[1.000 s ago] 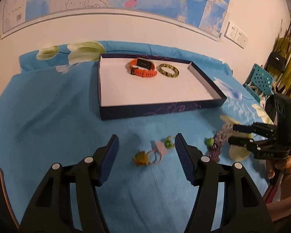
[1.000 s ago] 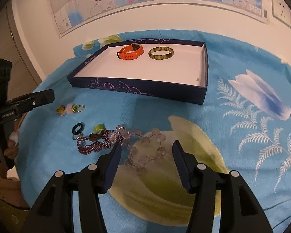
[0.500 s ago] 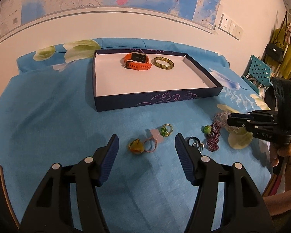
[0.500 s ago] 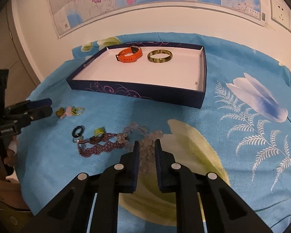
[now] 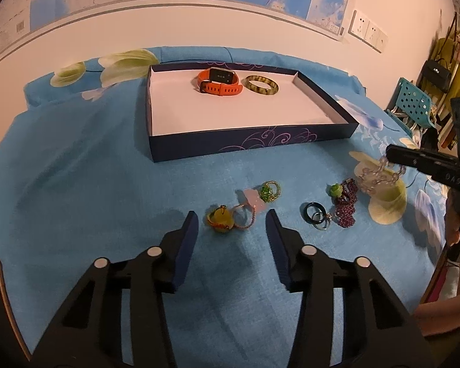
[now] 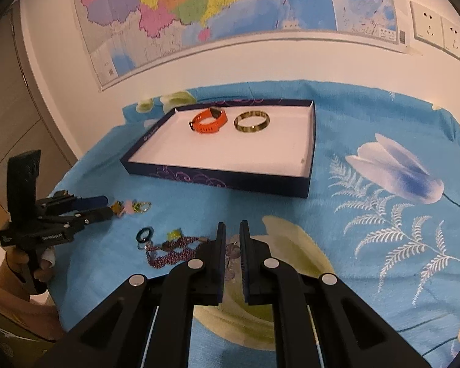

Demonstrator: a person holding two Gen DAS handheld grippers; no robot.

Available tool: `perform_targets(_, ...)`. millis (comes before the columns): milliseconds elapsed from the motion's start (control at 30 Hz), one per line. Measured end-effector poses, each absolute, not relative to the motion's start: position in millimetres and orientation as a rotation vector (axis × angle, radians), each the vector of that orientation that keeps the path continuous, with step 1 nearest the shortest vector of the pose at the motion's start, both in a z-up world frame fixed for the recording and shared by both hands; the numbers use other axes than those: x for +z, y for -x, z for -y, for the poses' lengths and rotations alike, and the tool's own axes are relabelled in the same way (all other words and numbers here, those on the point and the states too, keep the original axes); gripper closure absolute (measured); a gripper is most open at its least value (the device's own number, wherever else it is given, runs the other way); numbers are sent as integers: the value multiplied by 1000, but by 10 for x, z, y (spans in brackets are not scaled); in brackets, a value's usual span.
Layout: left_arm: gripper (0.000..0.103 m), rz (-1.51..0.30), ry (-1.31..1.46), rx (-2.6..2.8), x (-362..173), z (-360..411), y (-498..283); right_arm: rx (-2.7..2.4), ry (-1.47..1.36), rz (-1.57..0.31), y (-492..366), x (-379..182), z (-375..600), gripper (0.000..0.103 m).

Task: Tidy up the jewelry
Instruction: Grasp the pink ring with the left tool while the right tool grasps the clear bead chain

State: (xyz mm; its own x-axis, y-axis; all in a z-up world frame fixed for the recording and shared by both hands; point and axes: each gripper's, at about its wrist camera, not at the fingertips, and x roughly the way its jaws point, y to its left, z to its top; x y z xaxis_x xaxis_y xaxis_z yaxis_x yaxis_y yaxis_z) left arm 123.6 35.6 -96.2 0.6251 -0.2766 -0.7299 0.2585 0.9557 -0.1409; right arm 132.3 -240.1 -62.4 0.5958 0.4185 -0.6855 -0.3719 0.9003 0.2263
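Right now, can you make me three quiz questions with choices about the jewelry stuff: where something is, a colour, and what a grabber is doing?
1. Where is the watch?
A. In the box
B. On the cloth
C. In a gripper

2. What colour is its strap?
A. Purple
B. Orange
C. White

3. What is the right gripper doing?
A. Standing wide open
B. Holding the watch
C. Pinching the clear bead bracelet

Answers: 1 A, it lies in the box beside the green bangle. 2 B, the strap is orange. 3 C, clear beads hang from its closed fingers.
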Motion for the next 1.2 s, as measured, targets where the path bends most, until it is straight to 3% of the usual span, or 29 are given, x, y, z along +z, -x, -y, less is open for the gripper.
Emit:
perform_targets(400, 68, -824, -105, -371, -956, -74, -1399, 481, -83, -790, -1325, -561, 2392, 96)
perform_targets(567, 81, -861, -121, -388, -1008, -61, -1468, 487, -85, -784, -1347, -534, 2389, 96)
perform_targets(800, 82, -891, -146, -398, -1047, -59, -1441, 504, -88, -782, -1387, -522, 2350, 96)
perform_targets(867, 87, -893, -146, -395, -1046, -68, -1435, 512, -94, -777, -1400, -502, 2345, 96)
perform_targets(1000, 89, -894, -121, -394, -1033, -110, -1423, 526, -89, -765, -1422, -448, 2317, 96)
perform_targets(1067, 99, -892, -105, -399, -1015, -116, -1416, 531, -85, -756, -1428, -411, 2303, 96)
perform_targets(1200, 100, -879, -63, -425, -958, -138, -1383, 544, -81, -738, -1445, -341, 2290, 96)
